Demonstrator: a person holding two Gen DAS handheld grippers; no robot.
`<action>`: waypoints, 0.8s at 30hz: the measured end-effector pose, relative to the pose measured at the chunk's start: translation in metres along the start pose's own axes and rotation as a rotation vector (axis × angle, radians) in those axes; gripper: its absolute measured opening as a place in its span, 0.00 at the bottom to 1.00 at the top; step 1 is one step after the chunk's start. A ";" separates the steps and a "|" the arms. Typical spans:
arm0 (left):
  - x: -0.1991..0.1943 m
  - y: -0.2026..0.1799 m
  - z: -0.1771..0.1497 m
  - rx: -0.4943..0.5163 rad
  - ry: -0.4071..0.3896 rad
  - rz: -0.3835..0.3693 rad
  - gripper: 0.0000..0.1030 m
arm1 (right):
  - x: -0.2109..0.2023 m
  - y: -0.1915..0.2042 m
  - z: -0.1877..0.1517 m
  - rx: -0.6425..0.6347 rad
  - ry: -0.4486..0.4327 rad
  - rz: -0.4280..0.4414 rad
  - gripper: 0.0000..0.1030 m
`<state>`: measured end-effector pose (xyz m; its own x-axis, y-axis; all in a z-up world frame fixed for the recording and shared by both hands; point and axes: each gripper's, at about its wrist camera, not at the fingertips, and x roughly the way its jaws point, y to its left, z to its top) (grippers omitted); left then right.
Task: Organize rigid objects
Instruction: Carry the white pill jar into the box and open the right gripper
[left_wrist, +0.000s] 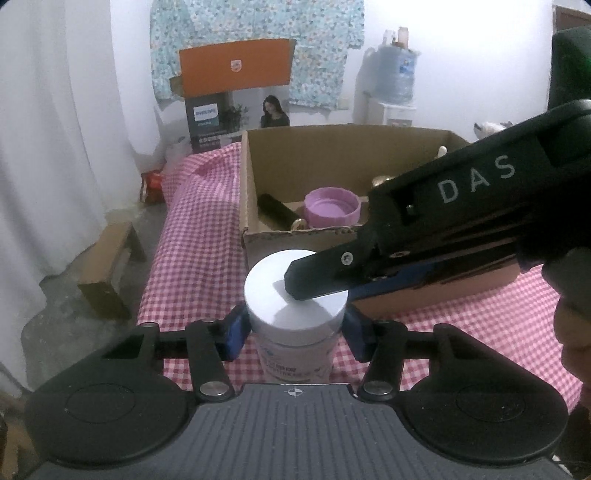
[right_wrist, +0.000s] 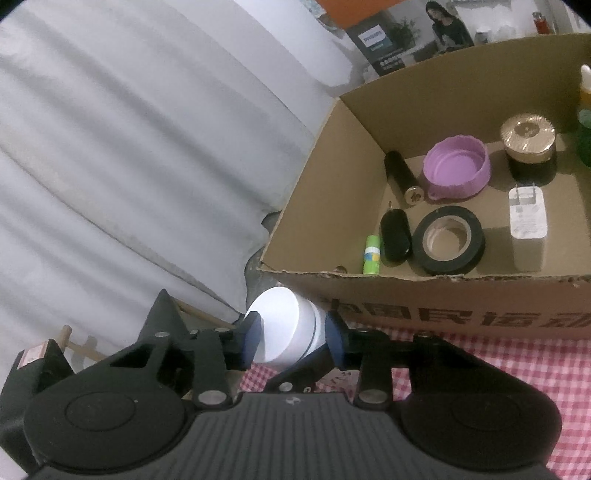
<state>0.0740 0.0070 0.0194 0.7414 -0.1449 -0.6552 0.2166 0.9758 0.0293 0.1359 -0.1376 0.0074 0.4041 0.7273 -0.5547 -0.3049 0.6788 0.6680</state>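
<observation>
left gripper (left_wrist: 293, 334): blue pads pinch white-lidded jar (left_wrist: 295, 295) at its body, near the checked tablecloth (left_wrist: 192, 258) edge, against the cardboard box (right_wrist: 461, 306). right gripper (right_wrist: 293, 341): clamps the lid. risk: opposed pulls could unscrew or tip it.

The jar (left_wrist: 295, 314) stood on my checked tablecloth (left_wrist: 192, 236), right in front of the cardboard box (right_wrist: 317, 155). In the box: tape roll (right_wrist: 448, 240) before the lid (right_wrist: 458, 166), charger (right_wrist: 528, 218) to its right, black tube (right_wrist: 400, 175) left of the lid.
</observation>
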 end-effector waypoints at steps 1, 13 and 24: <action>-0.003 0.000 0.000 -0.003 -0.001 -0.001 0.51 | -0.001 0.000 0.000 0.000 -0.002 0.004 0.37; -0.067 -0.024 0.033 0.071 -0.122 0.049 0.51 | -0.066 0.041 0.007 -0.096 -0.101 0.087 0.36; -0.058 -0.067 0.108 0.144 -0.195 -0.101 0.51 | -0.147 0.032 0.054 -0.133 -0.262 0.042 0.37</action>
<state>0.0850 -0.0675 0.1371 0.8171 -0.2827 -0.5024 0.3733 0.9236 0.0875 0.1134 -0.2288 0.1373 0.5925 0.7159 -0.3694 -0.4292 0.6685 0.6074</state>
